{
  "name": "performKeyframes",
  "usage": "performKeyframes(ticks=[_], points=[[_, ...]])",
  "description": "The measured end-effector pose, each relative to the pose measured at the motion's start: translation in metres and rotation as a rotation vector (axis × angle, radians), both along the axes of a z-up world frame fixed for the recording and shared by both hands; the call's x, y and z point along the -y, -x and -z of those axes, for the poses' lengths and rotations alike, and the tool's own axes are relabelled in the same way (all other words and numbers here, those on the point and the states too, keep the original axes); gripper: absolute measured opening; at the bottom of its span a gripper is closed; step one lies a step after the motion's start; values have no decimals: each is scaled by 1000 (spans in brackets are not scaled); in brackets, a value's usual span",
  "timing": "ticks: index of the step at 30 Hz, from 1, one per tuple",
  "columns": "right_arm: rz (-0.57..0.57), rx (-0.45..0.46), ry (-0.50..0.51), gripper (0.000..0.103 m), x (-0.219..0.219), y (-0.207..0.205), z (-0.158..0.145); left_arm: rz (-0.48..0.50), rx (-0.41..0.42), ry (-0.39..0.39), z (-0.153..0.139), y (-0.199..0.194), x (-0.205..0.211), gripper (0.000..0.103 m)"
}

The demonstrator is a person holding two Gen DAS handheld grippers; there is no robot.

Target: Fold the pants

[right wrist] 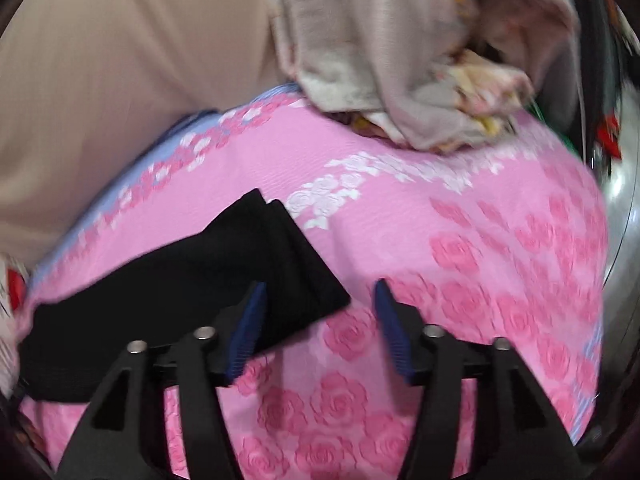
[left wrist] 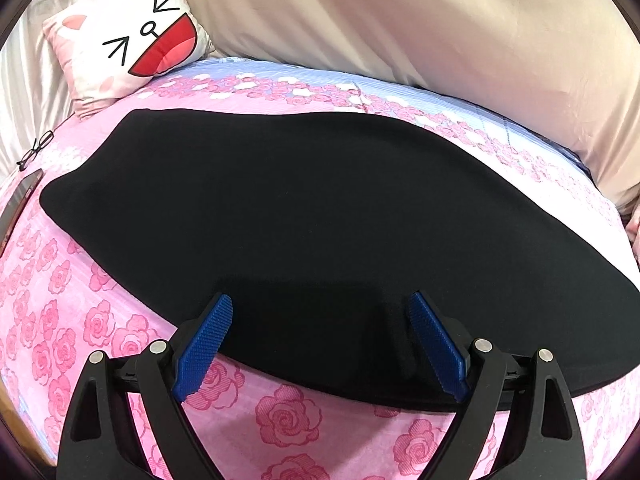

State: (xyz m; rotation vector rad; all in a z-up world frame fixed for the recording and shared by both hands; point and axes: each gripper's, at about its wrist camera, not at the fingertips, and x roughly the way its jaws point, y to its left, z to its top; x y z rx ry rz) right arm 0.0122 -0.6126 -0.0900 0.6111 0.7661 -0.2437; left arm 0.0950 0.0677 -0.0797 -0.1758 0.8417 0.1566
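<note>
Black pants [left wrist: 304, 220] lie flat across a pink rose-print bed cover [left wrist: 280, 420], running from upper left to lower right in the left wrist view. My left gripper [left wrist: 320, 312] is open, its blue pads over the pants' near edge, holding nothing. In the right wrist view, which is blurred, one end of the pants [right wrist: 248, 264] lies with layered edges on the cover. My right gripper [right wrist: 320, 300] is open and empty over that end's near corner; the left pad is over the fabric, the right over bare cover.
A cartoon-face pillow [left wrist: 128, 40] sits at the back left, with glasses [left wrist: 38, 150] and a phone [left wrist: 20, 200] at the left edge. A beige sheet [left wrist: 440, 28] hangs behind the bed. A pile of grey and floral cloth [right wrist: 400, 60] lies at the far end.
</note>
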Motion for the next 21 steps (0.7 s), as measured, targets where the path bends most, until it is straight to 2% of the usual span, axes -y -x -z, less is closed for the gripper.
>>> performKeyframes(ticks=[2,8,12,18,21], points=[[19,39,-76,59,7,8,7,3,-2,-1,0,-1,1,89],[17,80,-193,61,17,3,9,4,0,1,0,0,0,89],[-8,78,-197,61,13,-12,9,3,5,12,0,0,-1,89],[-61,53,-190,55,-2,-36,10,4,-6,-2,1,-2,2,89],[-74,33,-154,56,-10,-45,8,4,-4,3,1,-2,1,89]])
